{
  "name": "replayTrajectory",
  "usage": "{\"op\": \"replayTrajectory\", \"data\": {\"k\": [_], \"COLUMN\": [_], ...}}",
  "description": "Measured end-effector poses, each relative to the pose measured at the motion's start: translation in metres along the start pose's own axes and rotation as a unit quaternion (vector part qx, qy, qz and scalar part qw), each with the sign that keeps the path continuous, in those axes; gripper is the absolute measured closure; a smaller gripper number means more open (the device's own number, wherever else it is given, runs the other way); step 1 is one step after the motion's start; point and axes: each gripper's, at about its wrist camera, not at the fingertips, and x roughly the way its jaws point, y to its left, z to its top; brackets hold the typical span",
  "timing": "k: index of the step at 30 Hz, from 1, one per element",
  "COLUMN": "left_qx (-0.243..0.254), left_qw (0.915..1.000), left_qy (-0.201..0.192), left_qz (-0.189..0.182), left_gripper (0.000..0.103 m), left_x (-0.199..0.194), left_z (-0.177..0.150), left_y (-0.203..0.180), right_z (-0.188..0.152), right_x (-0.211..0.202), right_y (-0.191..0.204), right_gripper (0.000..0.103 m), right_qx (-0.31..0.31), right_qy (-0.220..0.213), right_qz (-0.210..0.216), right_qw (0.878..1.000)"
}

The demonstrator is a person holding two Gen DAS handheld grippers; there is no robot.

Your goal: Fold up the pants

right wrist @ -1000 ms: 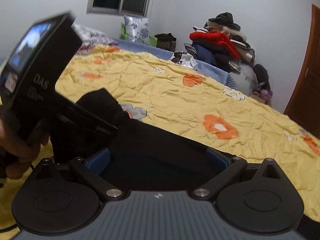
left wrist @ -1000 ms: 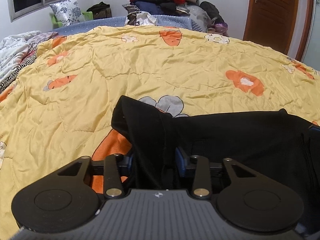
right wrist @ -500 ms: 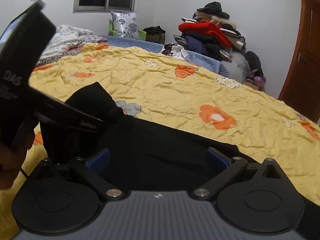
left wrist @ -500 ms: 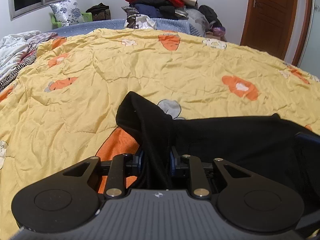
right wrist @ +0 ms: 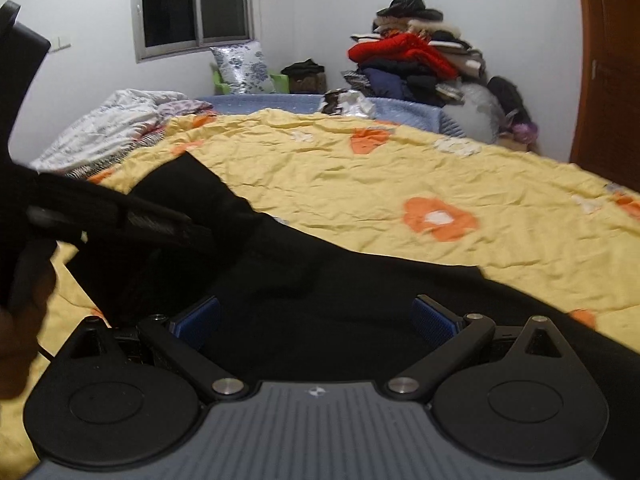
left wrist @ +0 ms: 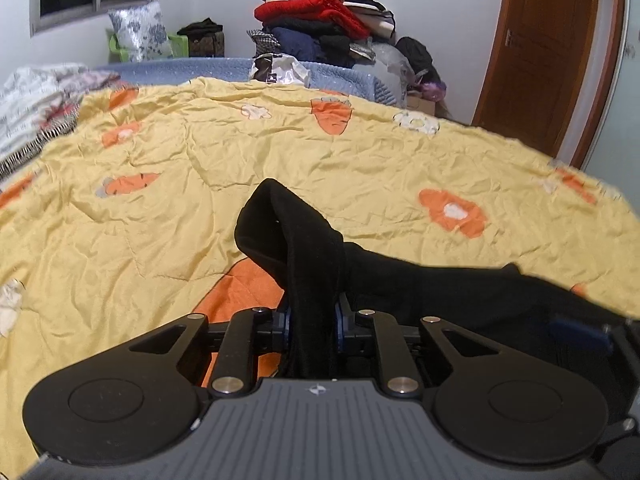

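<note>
While left tool (left wrist: 312, 326) clenched on one black pants (left wrist: 420, 288) (right tool (right wrist: 316, 320) released).

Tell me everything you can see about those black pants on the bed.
The black pants look like soft, matte fabric, lying stretched across the yellow quilt. The left gripper is shut on a bunched part, lifting it into a peak. The right gripper is open, with cloth between its blue pads.

Ahead of my left gripper (left wrist: 312, 320) the yellow quilt (left wrist: 200, 184) lies open to its far edge; only the raised fold of black pants (left wrist: 296, 240) blocks it. My right gripper (right wrist: 316, 316) has bare quilt ahead and rightward; the left gripper crowds its left. Piled clothes (right wrist: 416, 60) wall the far end.
</note>
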Motion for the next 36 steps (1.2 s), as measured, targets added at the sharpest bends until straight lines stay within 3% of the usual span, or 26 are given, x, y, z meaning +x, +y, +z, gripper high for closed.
{"op": "replayTrajectory", "data": {"k": [7, 12, 18, 27, 36], "left_qx": [-0.048, -0.049, -0.036, 0.028, 0.096], "left_qw": [0.9969, 0.995, 0.9925, 0.9853, 0.9732], "left_qy": [0.012, 0.003, 0.021, 0.015, 0.026], "left_qz": [-0.062, -0.086, -0.115, -0.168, -0.207], "left_gripper": [0.085, 0.085, 0.084, 0.085, 0.084], "left_x": [-0.02, -0.036, -0.037, -0.05, -0.042], "left_z": [0.016, 0.02, 0.016, 0.003, -0.02], "left_y": [0.002, -0.02, -0.058, -0.148, -0.252], "right_z": [0.001, 0.009, 0.006, -0.02, -0.057], "right_x": [-0.011, -0.013, -0.019, -0.073, -0.118], "right_y": [-0.02, -0.032, -0.036, -0.104, -0.172], "right_gripper": [0.0, 0.0, 0.0, 0.0, 0.0], "right_qx": [0.055, 0.125, 0.134, 0.213, 0.274], "right_qy": [-0.015, -0.032, -0.04, -0.085, -0.099], "right_qz": [0.023, 0.075, 0.081, 0.046, -0.038], "right_qw": [0.998, 0.989, 0.987, 0.972, 0.956]}}
